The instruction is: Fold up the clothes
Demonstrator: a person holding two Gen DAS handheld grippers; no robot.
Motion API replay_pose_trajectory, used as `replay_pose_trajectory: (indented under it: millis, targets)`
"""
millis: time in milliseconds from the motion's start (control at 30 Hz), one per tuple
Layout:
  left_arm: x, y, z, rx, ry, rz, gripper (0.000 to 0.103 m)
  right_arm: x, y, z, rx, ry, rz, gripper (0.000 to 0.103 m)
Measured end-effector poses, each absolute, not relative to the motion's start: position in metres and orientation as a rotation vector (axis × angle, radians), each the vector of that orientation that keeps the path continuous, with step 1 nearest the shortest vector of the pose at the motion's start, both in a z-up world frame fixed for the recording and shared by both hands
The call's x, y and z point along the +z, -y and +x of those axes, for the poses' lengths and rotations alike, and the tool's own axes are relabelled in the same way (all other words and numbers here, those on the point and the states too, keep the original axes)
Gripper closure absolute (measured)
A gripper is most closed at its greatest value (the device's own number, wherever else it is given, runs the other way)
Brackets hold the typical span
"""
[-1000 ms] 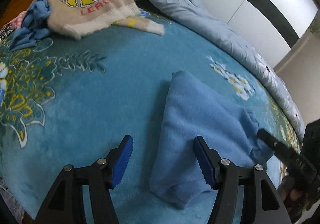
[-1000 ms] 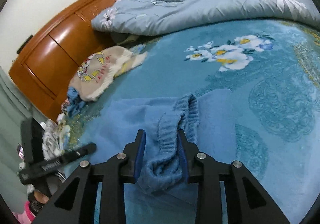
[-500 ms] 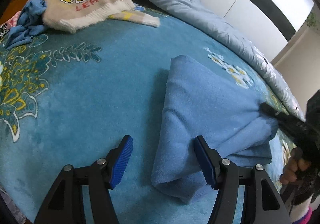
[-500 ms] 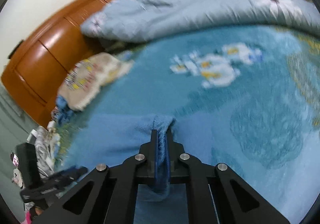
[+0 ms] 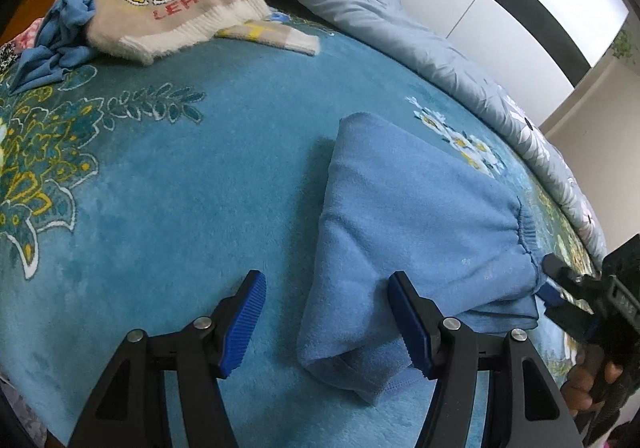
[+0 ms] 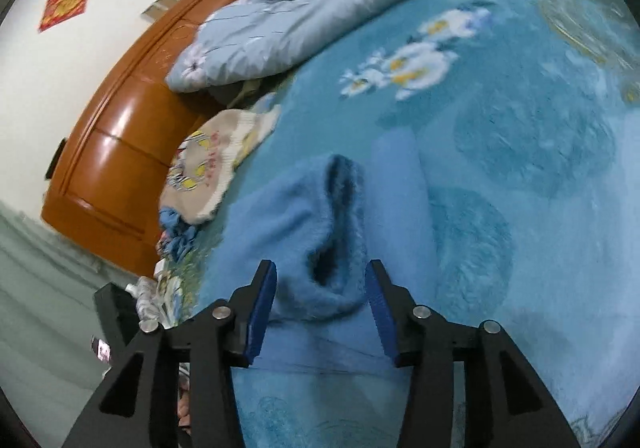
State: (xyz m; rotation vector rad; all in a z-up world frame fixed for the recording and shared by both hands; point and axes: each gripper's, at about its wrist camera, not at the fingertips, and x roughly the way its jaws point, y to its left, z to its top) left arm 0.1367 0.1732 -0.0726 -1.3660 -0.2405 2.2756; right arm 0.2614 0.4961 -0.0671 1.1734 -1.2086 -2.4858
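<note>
A folded light blue fleece garment (image 5: 408, 216) lies on the teal floral blanket (image 5: 180, 188). My left gripper (image 5: 326, 322) is open, its jaws astride the garment's near left corner, holding nothing. My right gripper (image 6: 320, 308) is open too, its jaws on either side of the garment's ribbed cuff end (image 6: 340, 224), which sits loose between them. The right gripper also shows in the left wrist view (image 5: 560, 280) at the garment's right edge.
A beige knit sweater with a red and yellow figure (image 5: 168, 4) and a crumpled blue cloth (image 5: 60, 36) lie at the blanket's far left. A grey-blue quilt (image 5: 380, 16) is bunched along the far side. A wooden headboard (image 6: 120, 152) stands behind.
My right gripper was shut on the cuff half a second ago and has opened, letting the garment go. The garment now lies flatter. My left gripper stayed open.
</note>
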Motion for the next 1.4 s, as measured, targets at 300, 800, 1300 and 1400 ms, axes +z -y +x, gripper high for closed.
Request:
replay_pose_trajectory:
  millis: [300, 800, 1300, 1400]
  targets:
    - [-0.073, -0.175, 0.14, 2.279, 0.204, -1.366, 0.035, -0.075, -0.492, 0.25, -2.393, 1.366, 1.142, 0.051]
    - [-0.051, -0.168, 0.145, 2.258, 0.273, -1.302, 0.035, -0.026, -0.486, 0.255, -2.535, 1.16, 0.99, 0.084]
    - [-0.067, -0.173, 0.137, 2.184, 0.308, -1.375, 0.035, -0.076, -0.528, 0.274, -2.59, 1.218, 1.137, 0.084]
    - [-0.067, -0.172, 0.136, 2.177, 0.314, -1.38, 0.035, -0.074, -0.529, 0.275, -2.589, 1.205, 1.142, 0.082]
